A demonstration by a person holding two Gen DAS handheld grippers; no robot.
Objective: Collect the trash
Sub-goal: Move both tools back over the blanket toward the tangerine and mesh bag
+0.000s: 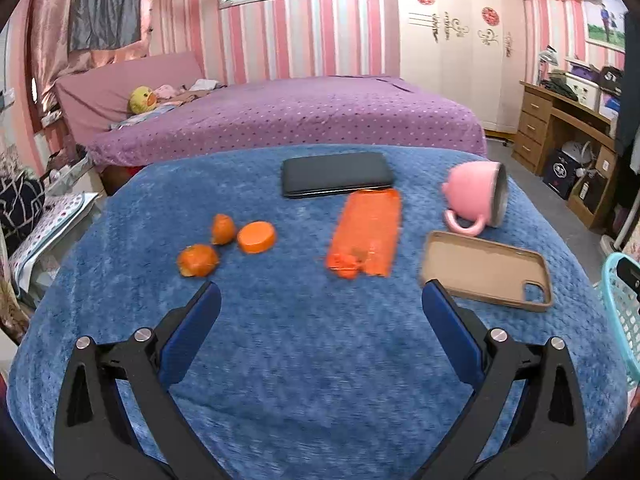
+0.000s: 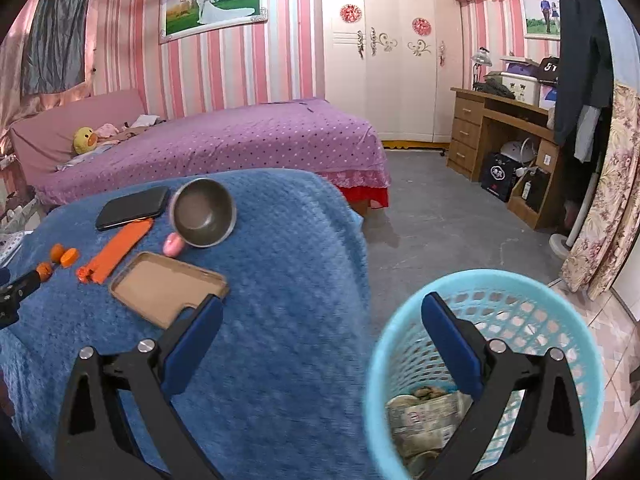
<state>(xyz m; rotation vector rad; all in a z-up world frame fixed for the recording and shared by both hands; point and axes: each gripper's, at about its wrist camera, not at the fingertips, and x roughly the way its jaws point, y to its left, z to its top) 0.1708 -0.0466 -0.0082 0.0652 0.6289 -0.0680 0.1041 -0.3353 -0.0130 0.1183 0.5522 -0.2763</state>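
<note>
Left wrist view: we hold the left gripper (image 1: 320, 300) spread wide and empty above a blue blanket (image 1: 320, 360), facing the scraps we judge to be the trash. Three orange peel pieces (image 1: 226, 242) lie in a loose cluster to the left, beyond the left finger, and an orange wrapper (image 1: 366, 234) lies flat in the middle with its torn end nearest us. Its far end touches a black phone (image 1: 336, 174). A pink mug (image 1: 476, 200) lies tipped on its side to the right, and a tan phone case (image 1: 486, 270) rests open side up just beside the right finger. We take these three for belongings, not trash, which may explain why the gripper faces the orange bits.

In the right wrist view, the right gripper (image 2: 322, 316) is also spread and empty, straddling the blanket's edge and a light blue basket (image 2: 520, 292) on the floor beside it. The basket's spot makes sense, as scraps lifted off the blanket need only a short carry. Paper and other crumpled waste (image 2: 424, 412) already sit at its bottom, so we judge the collecting under way, with the peels and wrapper still to go. The wrapper lies flat on soft fabric and may need pinching at its torn end.
</note>
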